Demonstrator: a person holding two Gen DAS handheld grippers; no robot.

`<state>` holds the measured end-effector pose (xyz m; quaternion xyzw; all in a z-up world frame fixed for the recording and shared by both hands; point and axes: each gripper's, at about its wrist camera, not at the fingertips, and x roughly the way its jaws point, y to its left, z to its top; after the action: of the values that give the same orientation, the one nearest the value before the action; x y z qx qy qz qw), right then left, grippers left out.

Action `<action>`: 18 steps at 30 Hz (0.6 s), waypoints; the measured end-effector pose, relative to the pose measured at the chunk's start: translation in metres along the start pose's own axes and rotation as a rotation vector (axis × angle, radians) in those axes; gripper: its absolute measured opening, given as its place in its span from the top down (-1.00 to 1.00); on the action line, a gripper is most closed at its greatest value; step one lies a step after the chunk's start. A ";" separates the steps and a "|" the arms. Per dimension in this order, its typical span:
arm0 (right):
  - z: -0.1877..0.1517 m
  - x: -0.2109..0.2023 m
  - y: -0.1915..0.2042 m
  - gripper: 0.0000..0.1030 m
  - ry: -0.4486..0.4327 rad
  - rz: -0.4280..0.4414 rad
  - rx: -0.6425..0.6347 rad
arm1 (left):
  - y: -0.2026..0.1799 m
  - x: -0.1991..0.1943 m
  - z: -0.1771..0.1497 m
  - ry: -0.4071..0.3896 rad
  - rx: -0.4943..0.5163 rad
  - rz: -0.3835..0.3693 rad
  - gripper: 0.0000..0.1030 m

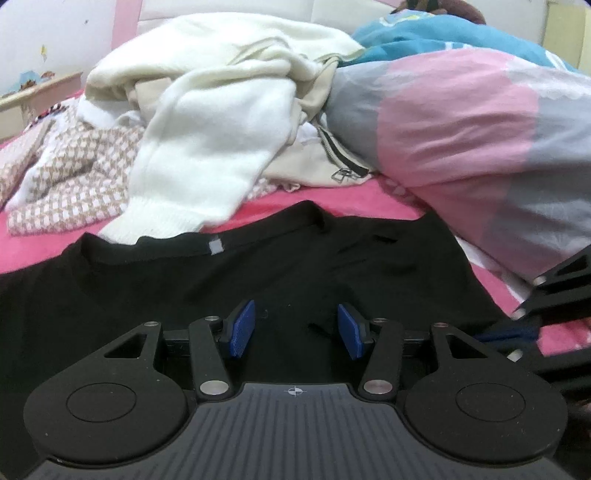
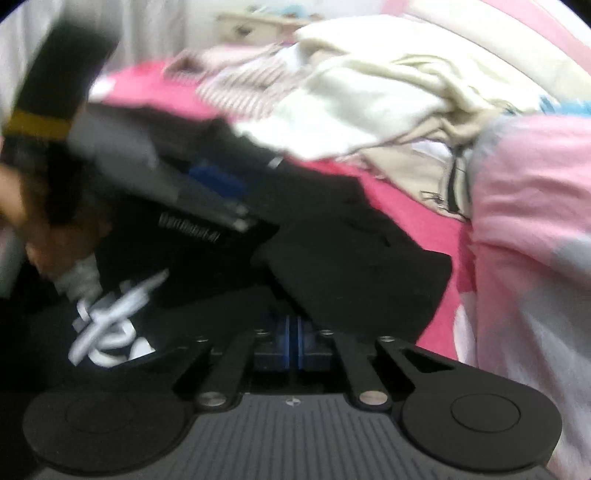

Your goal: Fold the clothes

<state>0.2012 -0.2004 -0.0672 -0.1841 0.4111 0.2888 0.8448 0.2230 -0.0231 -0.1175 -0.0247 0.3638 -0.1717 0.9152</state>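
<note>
A black T-shirt (image 1: 221, 280) lies spread on the pink bed sheet (image 1: 33, 243), its collar and grey neck label facing away from me. My left gripper (image 1: 295, 330) hovers low over the shirt's middle, blue pads (image 1: 242, 330) apart, nothing between them. In the right wrist view, which is blurred, my right gripper (image 2: 293, 347) has its blue pads together at the edge of a raised black flap of the T-shirt (image 2: 362, 266), which covers their tips. The left gripper (image 2: 218, 184) and a hand (image 2: 14, 206) show at left. White print (image 2: 107, 325) marks the shirt.
Behind the shirt is a heap of clothes: a white sweater (image 1: 207, 129), a pink-and-white checked garment (image 1: 74, 184), a beige zipped piece (image 1: 332, 162). A pink and grey quilt (image 1: 461, 129) bulges at right, with blue bedding (image 1: 443, 33) behind.
</note>
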 end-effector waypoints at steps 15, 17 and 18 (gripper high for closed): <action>-0.011 -0.060 -0.034 0.92 0.008 0.233 0.272 | 0.036 -0.020 -0.006 0.013 -0.155 -0.056 0.04; -0.009 -0.061 -0.028 0.92 -0.013 0.254 0.267 | 0.041 -0.023 -0.005 0.020 -0.196 -0.075 0.04; -0.008 -0.062 -0.025 0.92 -0.026 0.265 0.267 | 0.043 -0.024 -0.004 0.023 -0.216 -0.086 0.04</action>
<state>0.1818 -0.2446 -0.0206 -0.0108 0.4556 0.3430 0.8214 0.2172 0.0254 -0.1122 -0.1365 0.3893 -0.1709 0.8948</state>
